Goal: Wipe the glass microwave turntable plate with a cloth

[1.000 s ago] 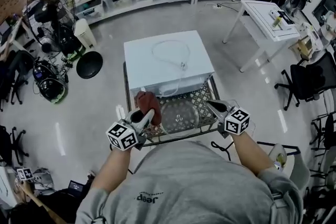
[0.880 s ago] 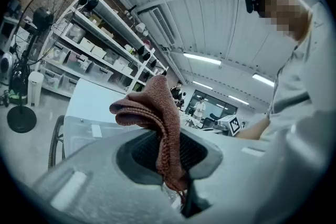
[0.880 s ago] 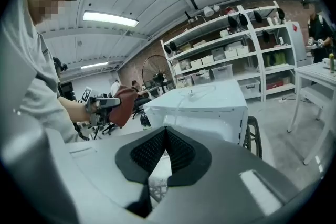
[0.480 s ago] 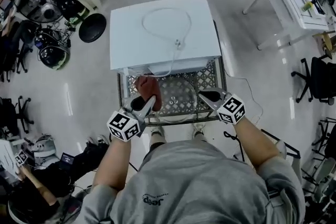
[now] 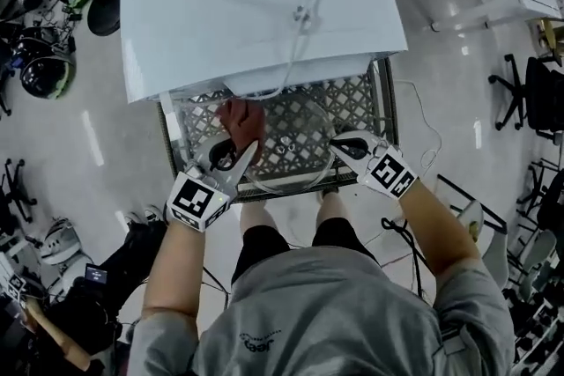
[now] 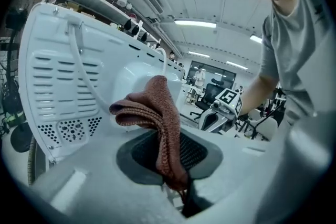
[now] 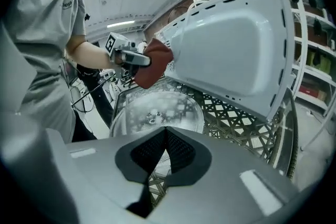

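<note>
My left claw (image 5: 240,152) is clamped on the rust-brown cloth (image 5: 240,121), whose bunched length runs ahead of the jaws, over the left rim of the glass plate (image 5: 291,141). My right claw (image 5: 345,145), jaws together and empty, sits at the plate's right rim. The plate lies flat on the lattice desk (image 5: 352,101), just before the white microwave (image 5: 256,4), with glossy grey floor (image 5: 88,136) around. Only the left claw view shows the microwave's vent slots.

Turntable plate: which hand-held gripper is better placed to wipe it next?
Left. The left hand-held gripper clamps the cloth at the turntable plate's left rim; the right hand-held gripper seems shut on its right rim, steadying it.
</note>
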`<control>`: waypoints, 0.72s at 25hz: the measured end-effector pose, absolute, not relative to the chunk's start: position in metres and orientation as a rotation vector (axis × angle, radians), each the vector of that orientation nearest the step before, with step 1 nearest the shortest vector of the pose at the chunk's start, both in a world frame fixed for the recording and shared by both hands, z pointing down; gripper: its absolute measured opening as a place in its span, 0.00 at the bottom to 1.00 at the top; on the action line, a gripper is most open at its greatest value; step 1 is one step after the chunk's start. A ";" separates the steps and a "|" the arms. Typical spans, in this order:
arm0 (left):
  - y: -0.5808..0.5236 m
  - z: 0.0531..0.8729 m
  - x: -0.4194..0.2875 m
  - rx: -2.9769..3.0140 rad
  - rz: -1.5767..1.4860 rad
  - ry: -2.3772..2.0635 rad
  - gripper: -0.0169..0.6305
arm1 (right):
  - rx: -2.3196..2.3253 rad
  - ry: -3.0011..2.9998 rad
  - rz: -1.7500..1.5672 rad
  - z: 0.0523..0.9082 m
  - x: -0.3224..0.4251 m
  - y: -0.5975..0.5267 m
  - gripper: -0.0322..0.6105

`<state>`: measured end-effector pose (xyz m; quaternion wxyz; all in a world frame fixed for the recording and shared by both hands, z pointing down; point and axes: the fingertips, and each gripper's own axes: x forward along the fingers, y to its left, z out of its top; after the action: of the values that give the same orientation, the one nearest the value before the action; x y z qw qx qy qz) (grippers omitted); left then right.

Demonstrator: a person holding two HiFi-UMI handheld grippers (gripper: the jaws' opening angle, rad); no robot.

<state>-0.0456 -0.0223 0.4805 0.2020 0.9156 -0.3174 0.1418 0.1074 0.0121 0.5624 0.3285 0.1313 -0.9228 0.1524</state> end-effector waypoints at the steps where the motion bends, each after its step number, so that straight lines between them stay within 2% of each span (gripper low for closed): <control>1: -0.023 0.486 -0.045 2.566 0.385 -0.880 0.13 | 0.322 -2.410 0.372 0.568 0.106 0.015 0.07; 7: -0.027 0.504 -0.044 2.609 0.325 -0.860 0.13 | 0.286 -2.390 0.281 0.586 0.113 0.025 0.07; 18: -0.026 0.539 -0.033 2.647 0.521 -0.774 0.13 | 0.254 -2.313 0.229 0.603 0.124 0.023 0.07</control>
<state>-0.0326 -0.0264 0.5390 0.1669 0.9299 -0.2718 0.1832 0.1237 0.0227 0.6027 0.3911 0.0998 -0.9105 0.0903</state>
